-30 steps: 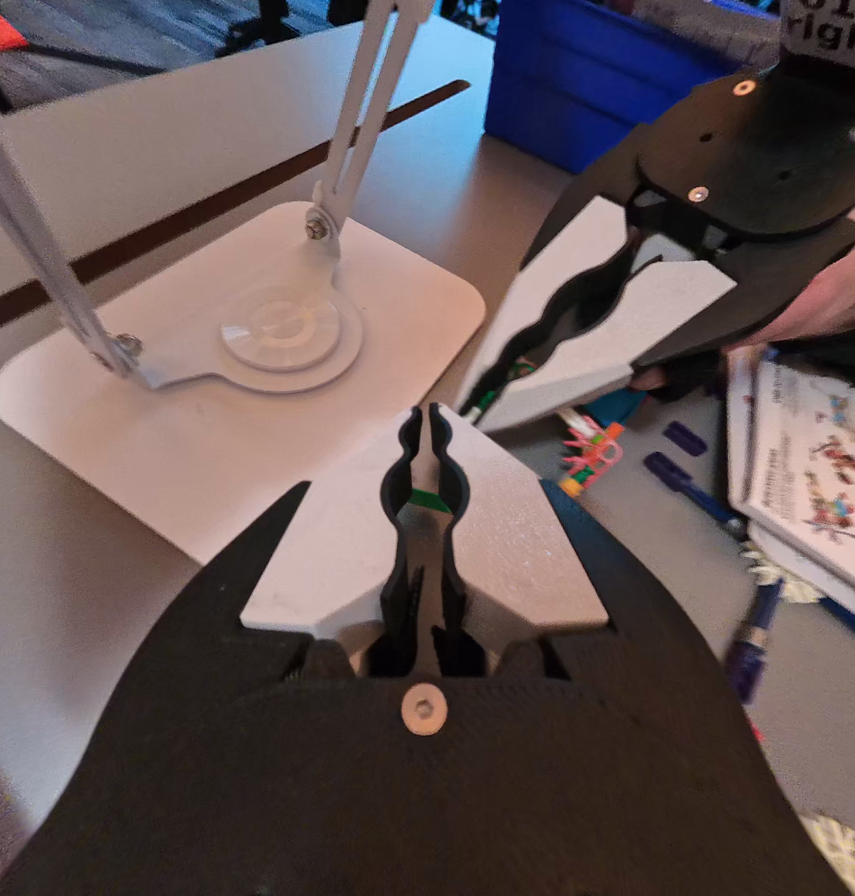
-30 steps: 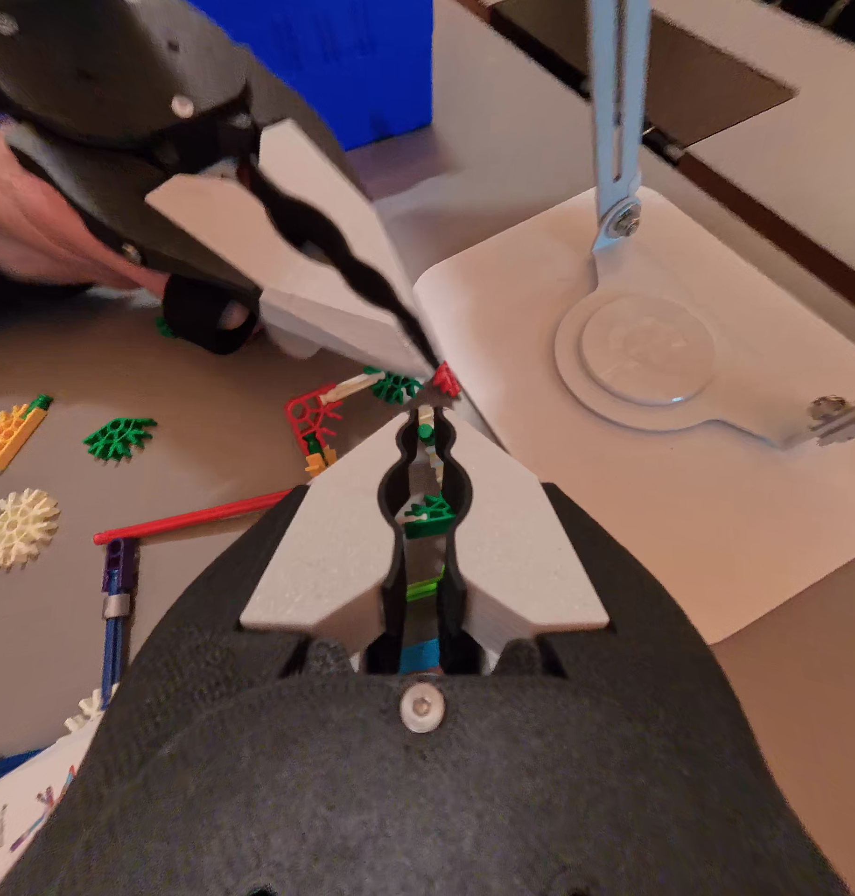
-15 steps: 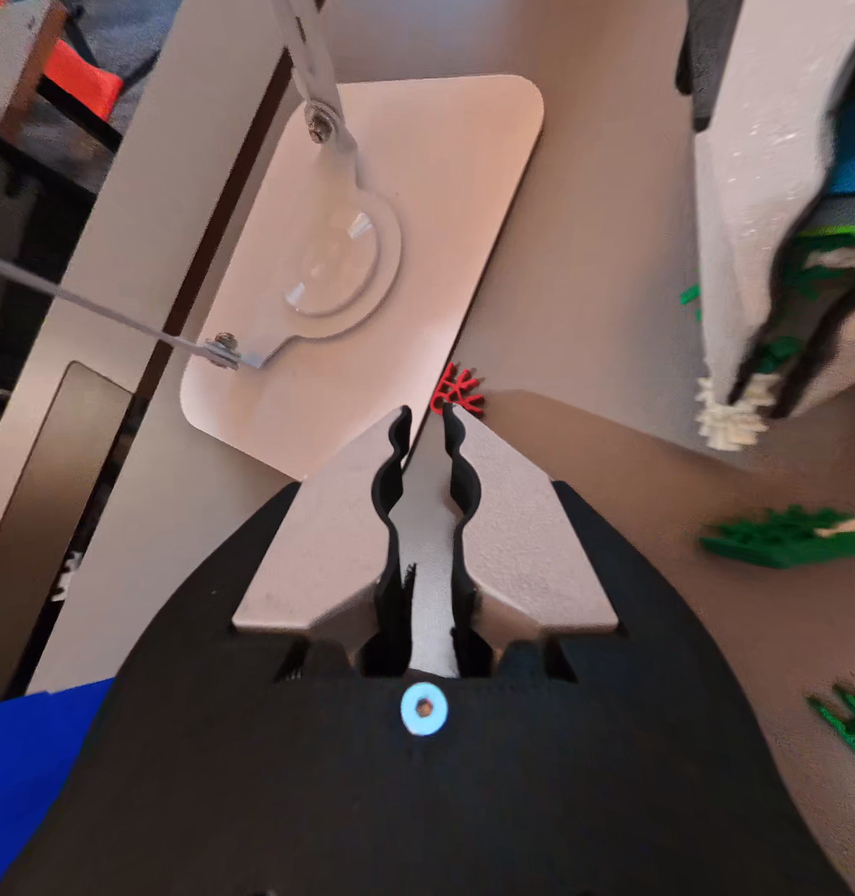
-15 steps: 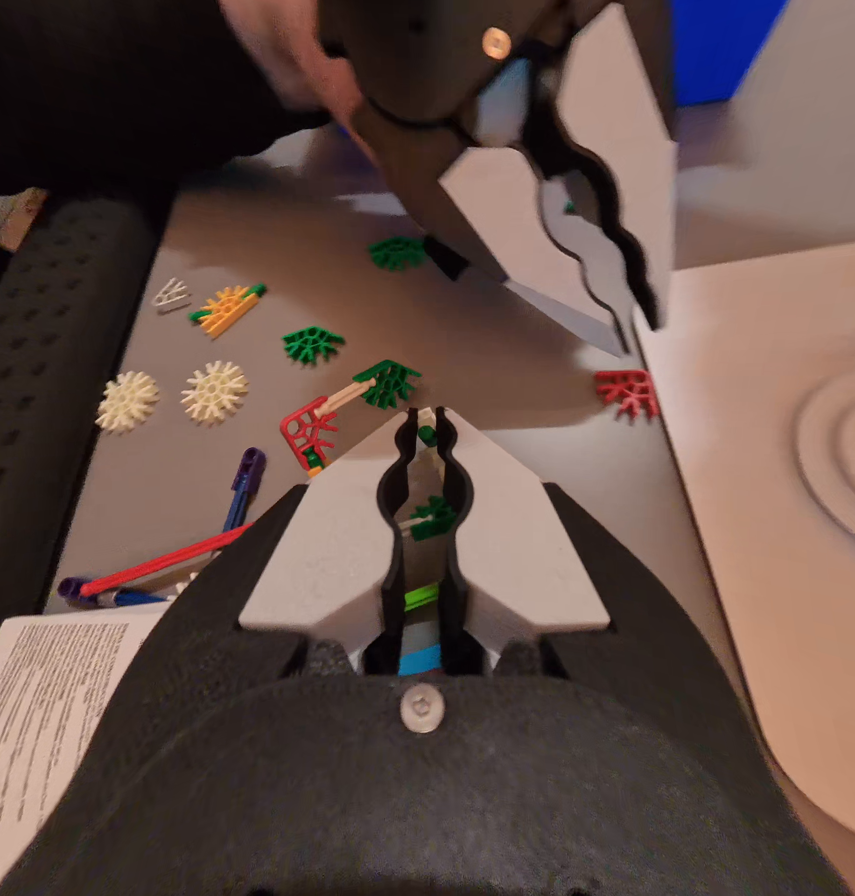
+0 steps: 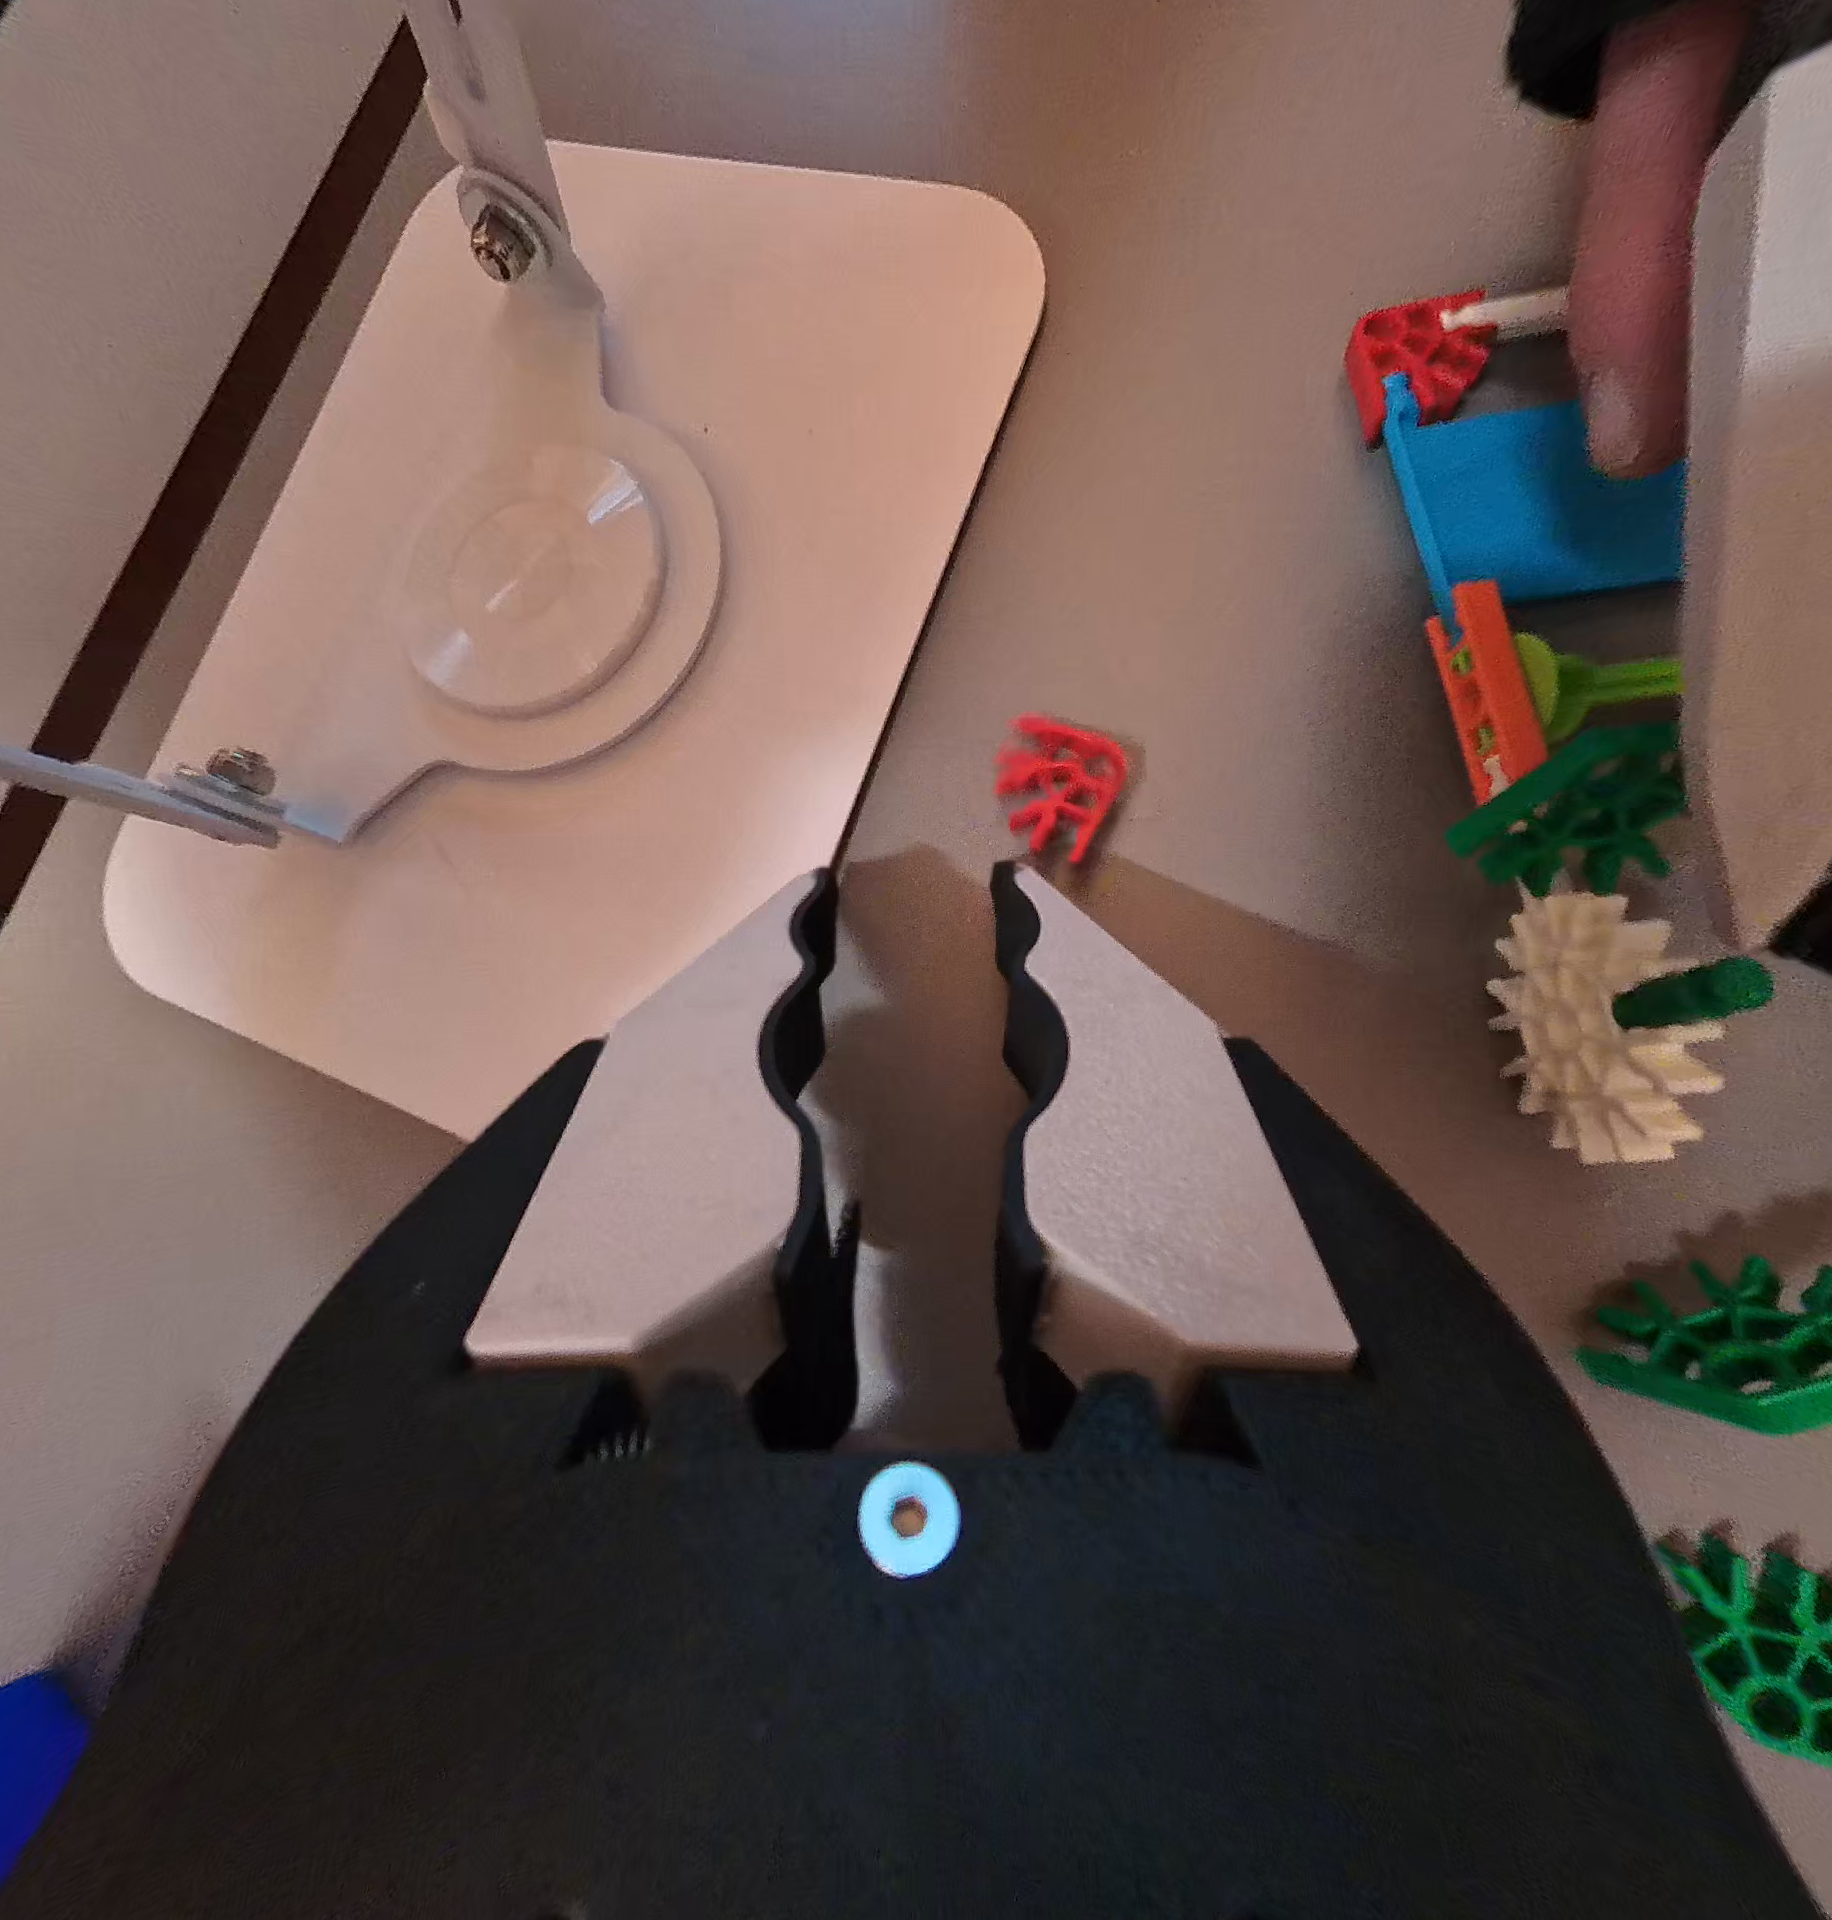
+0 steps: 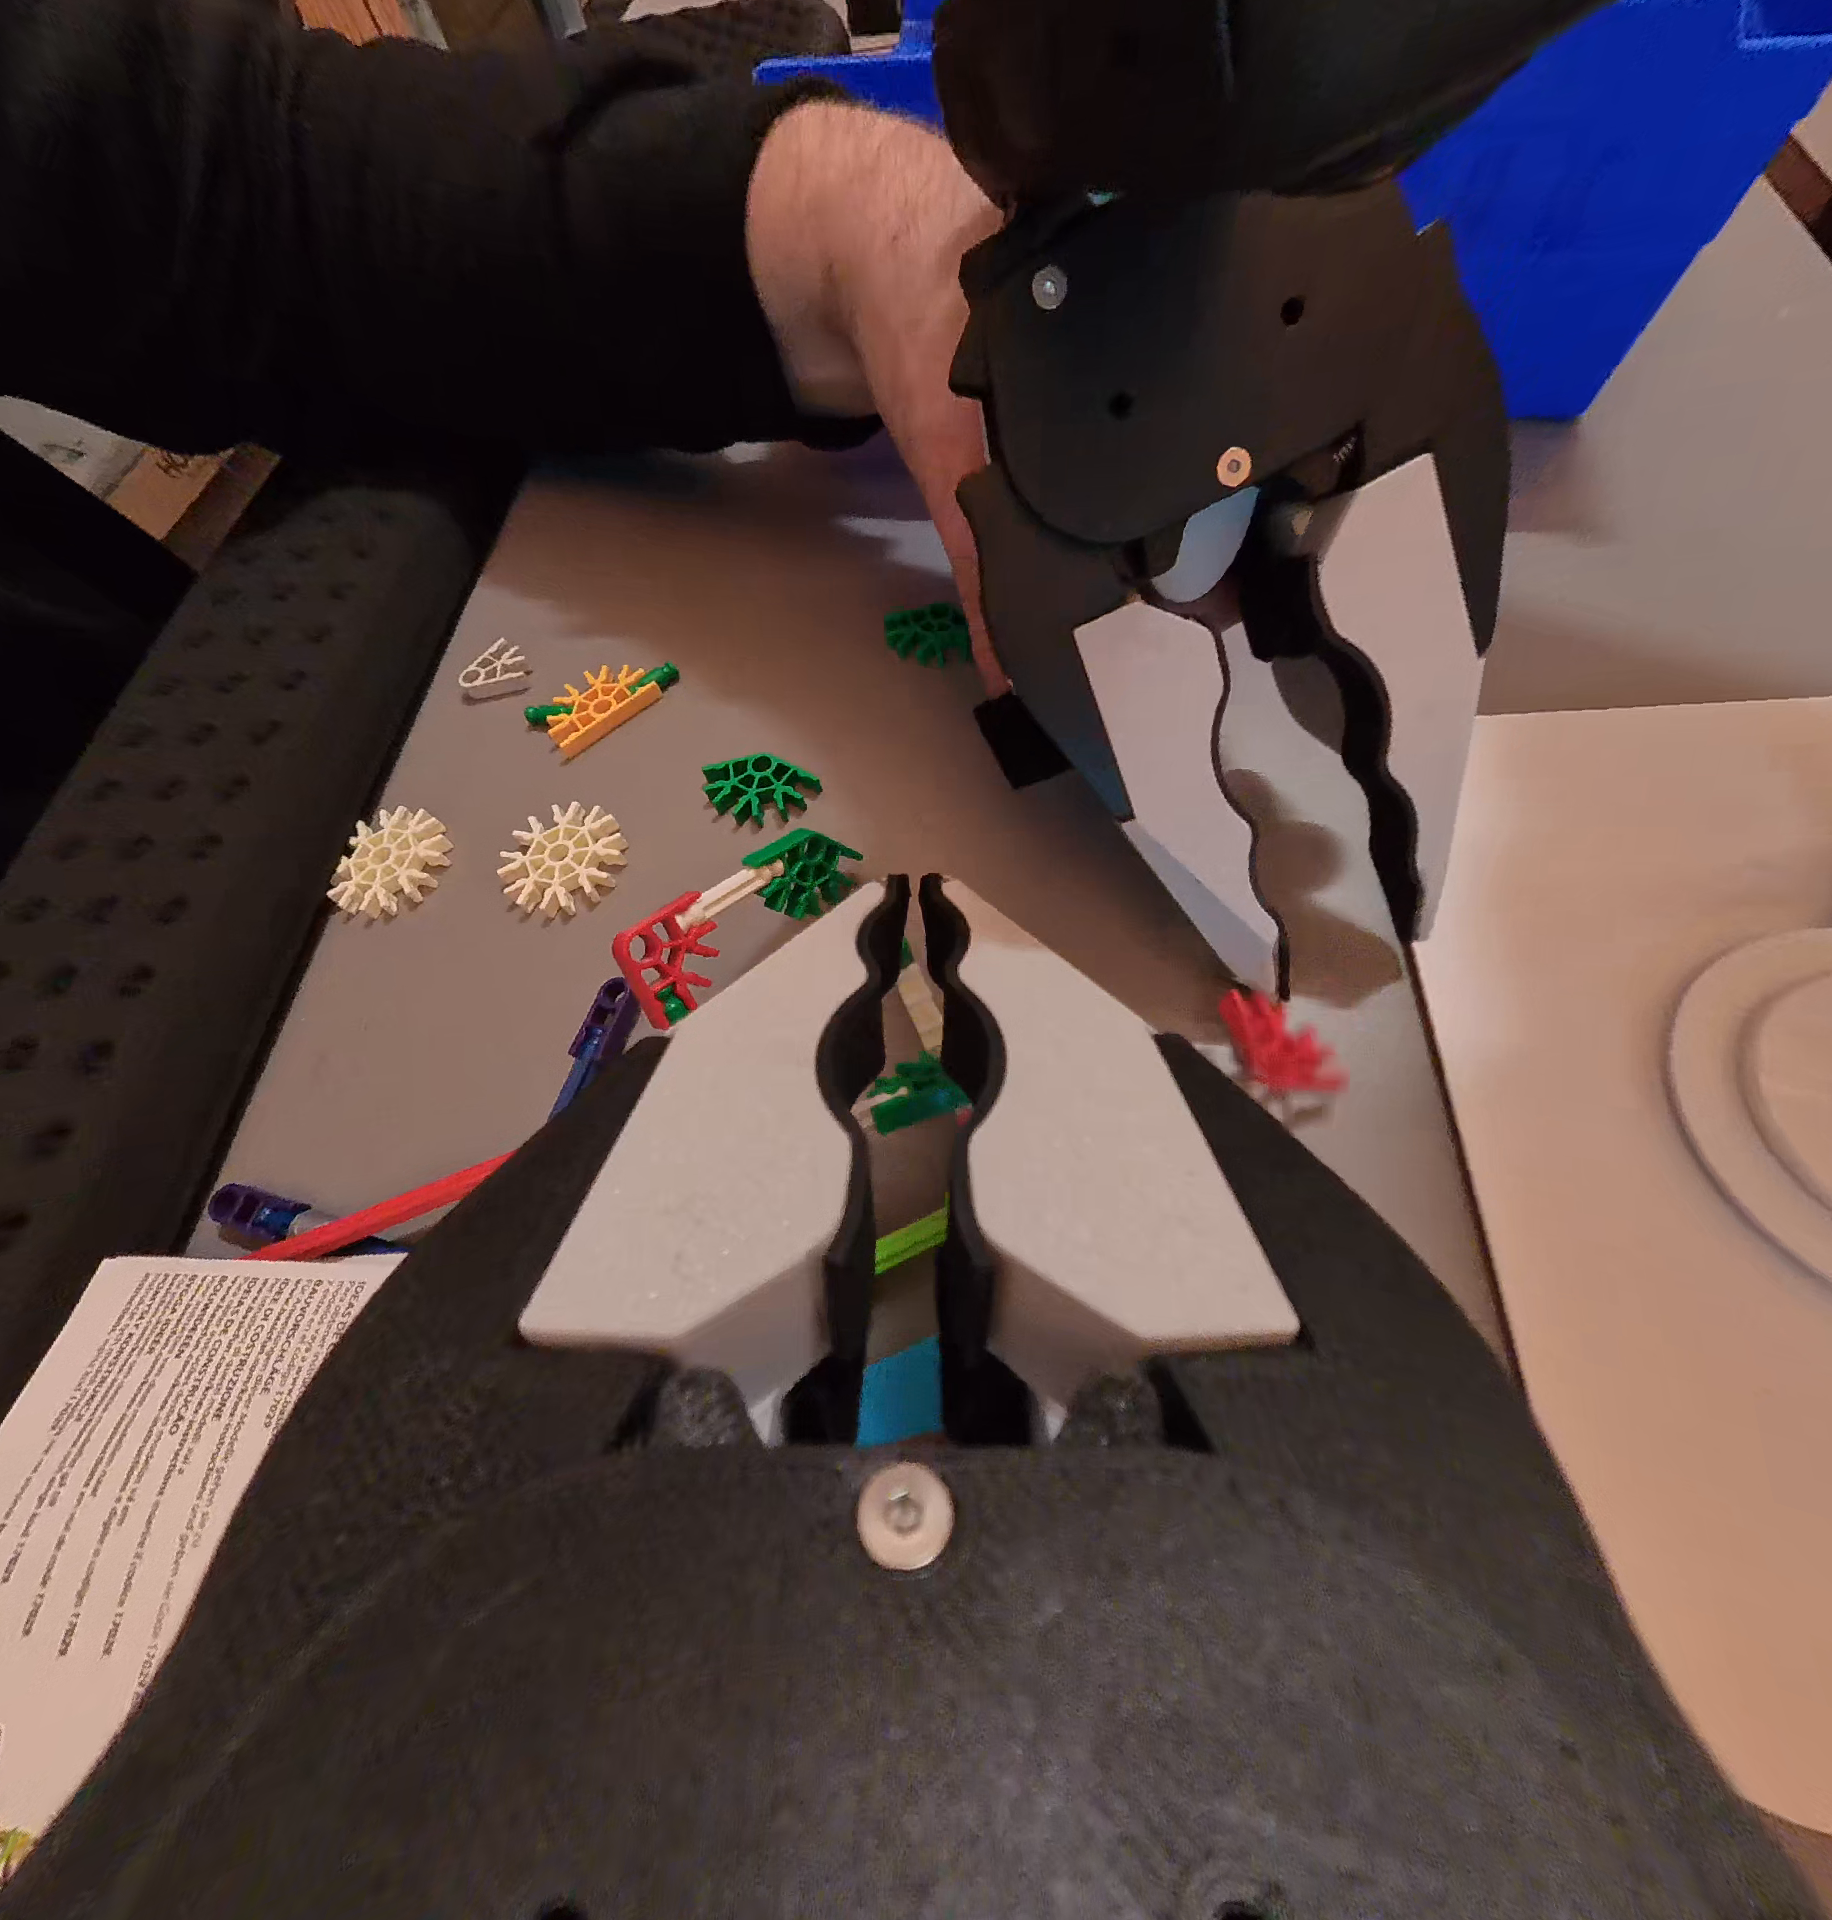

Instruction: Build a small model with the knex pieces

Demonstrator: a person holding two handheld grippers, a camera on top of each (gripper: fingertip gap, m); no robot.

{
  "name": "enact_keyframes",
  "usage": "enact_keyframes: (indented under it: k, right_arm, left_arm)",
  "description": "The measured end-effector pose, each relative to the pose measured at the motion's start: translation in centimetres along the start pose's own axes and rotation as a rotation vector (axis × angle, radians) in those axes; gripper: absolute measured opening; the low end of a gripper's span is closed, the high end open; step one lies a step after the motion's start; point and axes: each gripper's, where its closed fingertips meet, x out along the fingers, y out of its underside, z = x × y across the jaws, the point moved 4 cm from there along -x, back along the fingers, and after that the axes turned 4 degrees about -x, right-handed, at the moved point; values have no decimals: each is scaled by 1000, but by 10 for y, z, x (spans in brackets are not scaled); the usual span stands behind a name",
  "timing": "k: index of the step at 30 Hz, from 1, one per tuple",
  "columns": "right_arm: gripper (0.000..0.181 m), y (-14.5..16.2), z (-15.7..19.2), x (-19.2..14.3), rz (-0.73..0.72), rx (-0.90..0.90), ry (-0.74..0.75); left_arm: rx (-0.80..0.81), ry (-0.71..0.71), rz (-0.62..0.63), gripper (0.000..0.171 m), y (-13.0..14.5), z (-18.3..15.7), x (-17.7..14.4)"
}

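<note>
We hold our left gripper (image 5: 912, 894) parted and empty, tips just short of the small red connector (image 5: 1063, 781): light, stiff, thin plastic, probably best pinched across its flat faces. Our right gripper (image 6: 914, 894) is clamped on the multicoloured toy assembly (image 6: 912, 1091).

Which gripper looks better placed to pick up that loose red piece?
Left. The left gripper is open and empty, just short of the red piece. The right gripper is shut on a toy assembly.
</note>
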Motion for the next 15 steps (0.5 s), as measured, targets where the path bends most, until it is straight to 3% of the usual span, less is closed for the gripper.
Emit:
enact_keyframes:
  k: [5,10,15]
  right_arm:
    - [2,2,-11,-8,0,17,57]
    - [12,13,-50,-30,24,107,259]
    - [21,46,-64,-22,274,24,366]
  left_arm:
    - [-26,14,-17,20,-3,-3,4]
    - [-33,24,-34,22,-8,-3,-8]
    - [28,25,34,22,-3,-13,-4]
